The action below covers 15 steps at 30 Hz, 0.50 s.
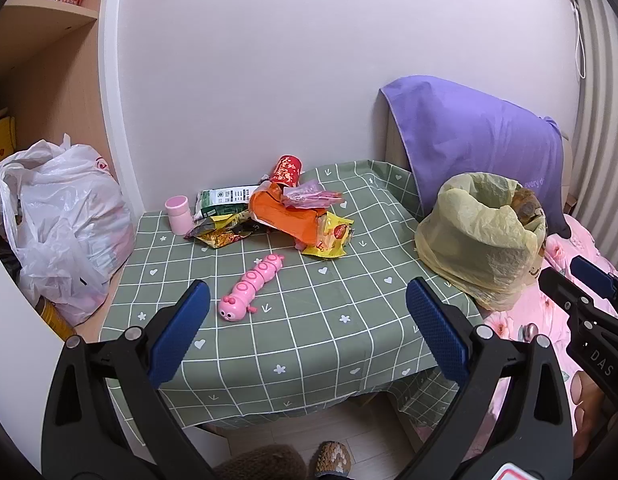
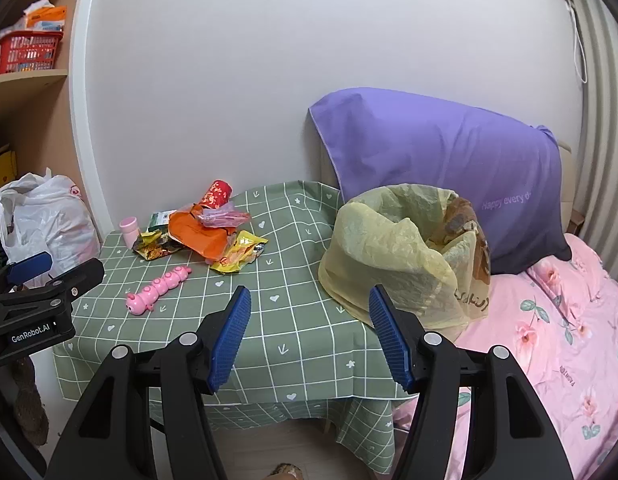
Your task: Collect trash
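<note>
Left tool [image 1: 307, 324]: spread, empty; side reads "GenRobot.AI".
Right tool [image 2: 309, 334]: spread, empty.
Trash: crumpled orange, yellow and green snack wrappers [image 1: 283, 218] heaped far on the green checked tabletop [image 1: 309, 340].
Bin: yellow-bagged bin [image 2: 405, 248], tabletop's right edge.
Pillow: purple pillow [image 2: 441, 160], "Happy every d…".

1 pink toy caterpillar [image 1: 253, 287], 1 pink cup [image 1: 177, 214], 1 lined bin [image 1: 483, 236], approx 6 wrappers [image 1: 285, 216].

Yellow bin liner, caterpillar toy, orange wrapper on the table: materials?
Yellow bin liner: thin plastic film, semi-translucent, crinkled, contents showing through. Caterpillar toy: looks like hard molded plastic, glossy pink, jointed segments. Orange wrapper: apparently soft plastic or coated film, matte with creases; cannot tell which. Both grippers hang open, off the table.
</note>
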### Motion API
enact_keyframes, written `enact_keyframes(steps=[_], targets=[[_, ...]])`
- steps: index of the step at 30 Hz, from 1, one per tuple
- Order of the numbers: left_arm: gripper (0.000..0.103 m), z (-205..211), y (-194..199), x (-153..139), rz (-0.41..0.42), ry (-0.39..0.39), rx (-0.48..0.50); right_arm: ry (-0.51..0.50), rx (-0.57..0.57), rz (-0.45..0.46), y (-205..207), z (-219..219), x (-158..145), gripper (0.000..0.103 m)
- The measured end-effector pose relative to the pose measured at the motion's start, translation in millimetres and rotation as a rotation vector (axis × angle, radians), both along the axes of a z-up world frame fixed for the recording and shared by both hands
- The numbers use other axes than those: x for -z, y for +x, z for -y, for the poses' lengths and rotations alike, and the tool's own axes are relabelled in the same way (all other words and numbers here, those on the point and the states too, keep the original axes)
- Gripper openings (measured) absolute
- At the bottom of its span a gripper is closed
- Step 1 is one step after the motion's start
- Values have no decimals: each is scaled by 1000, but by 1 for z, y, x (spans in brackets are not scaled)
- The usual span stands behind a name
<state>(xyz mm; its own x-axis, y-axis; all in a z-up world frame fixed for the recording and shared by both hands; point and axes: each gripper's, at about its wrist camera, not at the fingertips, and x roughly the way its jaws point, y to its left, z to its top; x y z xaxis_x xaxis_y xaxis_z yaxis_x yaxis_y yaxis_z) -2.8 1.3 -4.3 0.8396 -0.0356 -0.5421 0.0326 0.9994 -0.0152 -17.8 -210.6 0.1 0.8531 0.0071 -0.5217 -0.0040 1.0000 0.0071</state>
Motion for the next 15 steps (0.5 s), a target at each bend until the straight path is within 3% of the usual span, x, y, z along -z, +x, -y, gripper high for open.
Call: enact_keyframes(steps=[15], targets=[[94, -13, 12, -4, 8, -13, -36, -9, -20, 1, 13, -4, 0, 58]])
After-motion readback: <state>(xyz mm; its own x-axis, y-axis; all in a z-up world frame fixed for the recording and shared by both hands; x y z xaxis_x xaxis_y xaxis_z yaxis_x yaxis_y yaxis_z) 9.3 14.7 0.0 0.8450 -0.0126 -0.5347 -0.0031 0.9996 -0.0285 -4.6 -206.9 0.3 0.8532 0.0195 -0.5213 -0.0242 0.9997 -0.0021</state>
